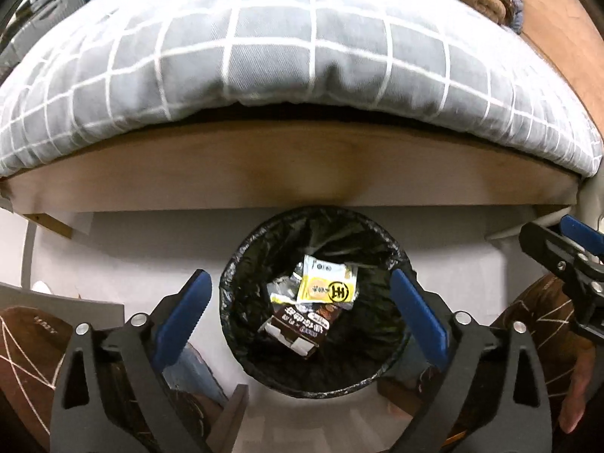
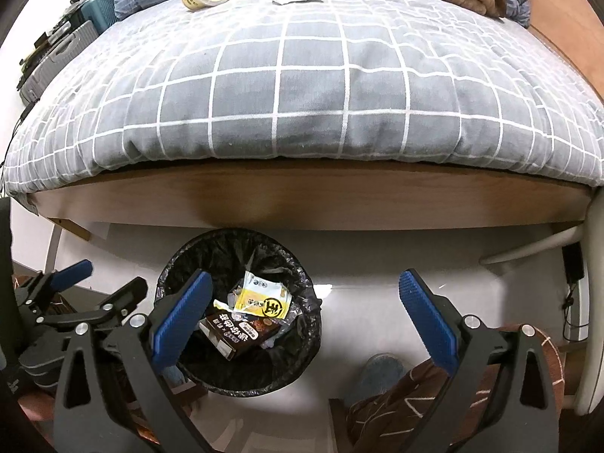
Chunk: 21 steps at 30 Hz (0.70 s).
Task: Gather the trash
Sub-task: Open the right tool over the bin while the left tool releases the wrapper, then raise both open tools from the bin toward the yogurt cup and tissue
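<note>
Wrappers (image 1: 326, 290) half bury a brown carton (image 1: 298, 326) in the bin (image 1: 241, 264)

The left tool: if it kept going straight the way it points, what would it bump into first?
Probably the yellow wrapper lying on top of the trash in the black-lined bin. The left tool is open and empty above the bin's mouth, though depth is hard to judge.

The bin (image 1: 315, 302) mouth lies open from above — only wrappers (image 1: 327, 290) low inside (bed frame (image 1: 287, 173) overhangs its far rim); bare floor (image 2: 377, 264) spreads right of it.
</note>
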Tool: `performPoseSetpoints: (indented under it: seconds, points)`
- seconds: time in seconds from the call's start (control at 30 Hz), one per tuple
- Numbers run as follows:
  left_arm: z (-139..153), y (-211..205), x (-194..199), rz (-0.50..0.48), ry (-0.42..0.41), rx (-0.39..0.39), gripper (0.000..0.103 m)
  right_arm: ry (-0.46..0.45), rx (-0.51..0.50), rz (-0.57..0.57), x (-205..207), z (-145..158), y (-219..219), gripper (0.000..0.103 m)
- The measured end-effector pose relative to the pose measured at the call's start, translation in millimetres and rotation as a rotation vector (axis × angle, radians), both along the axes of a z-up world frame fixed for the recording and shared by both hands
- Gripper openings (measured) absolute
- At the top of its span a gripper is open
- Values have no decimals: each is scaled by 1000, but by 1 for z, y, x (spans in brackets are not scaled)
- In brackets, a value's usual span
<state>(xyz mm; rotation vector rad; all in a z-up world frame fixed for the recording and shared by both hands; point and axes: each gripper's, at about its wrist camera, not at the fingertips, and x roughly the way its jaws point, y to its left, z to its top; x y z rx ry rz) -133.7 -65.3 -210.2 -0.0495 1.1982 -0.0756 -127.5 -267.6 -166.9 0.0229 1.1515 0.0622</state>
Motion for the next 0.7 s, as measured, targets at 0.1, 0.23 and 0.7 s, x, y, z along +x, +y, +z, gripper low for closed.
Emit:
performPoseSetpoints:
  seconds: [0.1, 0.23, 0.7]
  points:
    - [10, 3, -1, 4, -15, 4, 97, -11, 2, -1, 0, 4, 0, 95]
    - [27, 10, -2, 12, -53, -3, 97, -28, 0, 4, -1, 12, 2, 95]
    - [101, 32, 12, 67, -179, -7, 97, -162, 3, 16, 19, 78, 6, 95]
